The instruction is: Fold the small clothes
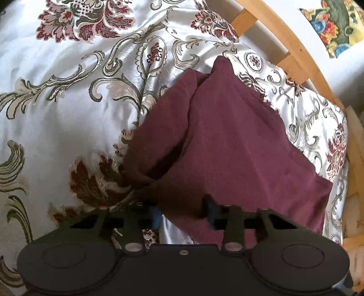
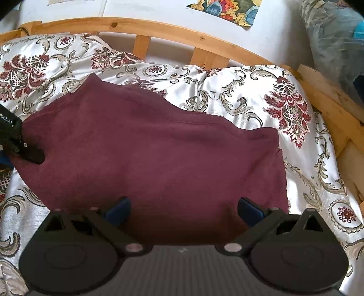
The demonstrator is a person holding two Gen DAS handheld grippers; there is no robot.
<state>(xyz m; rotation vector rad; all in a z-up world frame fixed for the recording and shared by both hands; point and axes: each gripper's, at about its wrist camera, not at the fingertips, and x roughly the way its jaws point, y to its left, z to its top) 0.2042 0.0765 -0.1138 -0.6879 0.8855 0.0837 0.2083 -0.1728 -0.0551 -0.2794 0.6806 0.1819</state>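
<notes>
A maroon garment (image 2: 154, 154) of soft, fleecy cloth lies on my white satin bedspread (image 1: 68, 75), the one woven with dark red flowers and grey-green scrolls. It sits near the wooden bed rail (image 2: 159, 29), with bare bedspread between the two. Seen from my right gripper (image 2: 183, 211), it spreads wide and mostly flat, with a faint stitched seam across its upper part and a doubled edge on its right side. From my left gripper (image 1: 182, 211), it looks layered: one panel lies over another, and a dark slit opens between them like a pocket mouth. The far corner rises to a blunt point.

My right gripper's blue-padded fingers (image 2: 118, 210) stand wide apart over the near edge of the cloth, holding nothing. My left gripper's fingers are also parted, with the garment's near corner lying between them; I cannot tell whether they press it. A flowered print (image 2: 229, 10) hangs on the wall beyond the rail.
</notes>
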